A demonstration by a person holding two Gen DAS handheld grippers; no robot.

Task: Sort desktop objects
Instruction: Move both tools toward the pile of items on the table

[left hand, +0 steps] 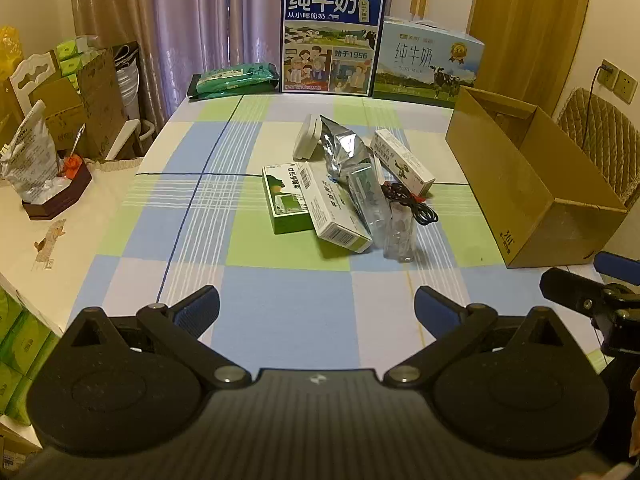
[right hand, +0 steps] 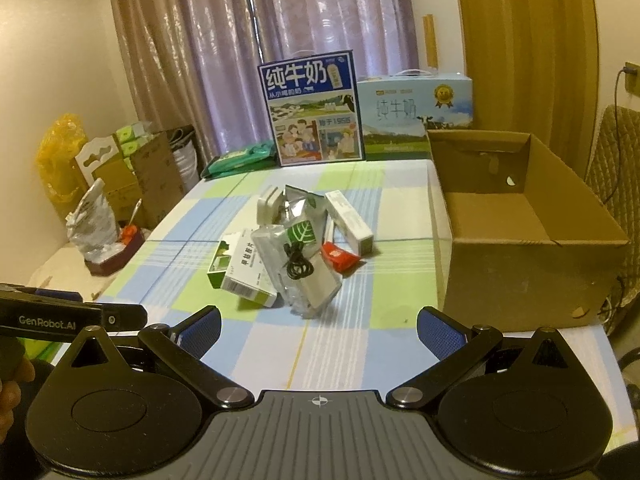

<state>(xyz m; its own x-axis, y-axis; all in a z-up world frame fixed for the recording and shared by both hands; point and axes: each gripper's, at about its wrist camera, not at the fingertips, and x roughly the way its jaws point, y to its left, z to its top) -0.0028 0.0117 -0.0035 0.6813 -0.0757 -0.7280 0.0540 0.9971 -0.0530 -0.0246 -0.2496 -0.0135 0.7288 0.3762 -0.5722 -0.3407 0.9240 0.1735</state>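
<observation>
Desktop objects [left hand: 344, 196] heaped beside cardboard box [left hand: 532, 184], left hand-held gripper [left hand: 317, 312] and right hand-held gripper [right hand: 319, 330] wide open, empty

Both wrist cameras look forward over the checked table [left hand: 280, 300], side by side, sharing the central clutter [right hand: 296, 248].

blue milk carton [left hand: 331, 36]: "纯牛奶", "始于1956" | pale milk box [left hand: 428, 65]: "纯牛奶" | left tool [right hand: 60, 320]: "GenRobot.AI"

Three small cartons [left hand: 334, 210], two milk cases [left hand: 331, 38], one cardboard box [left hand: 532, 200], one cable [left hand: 412, 204]
</observation>
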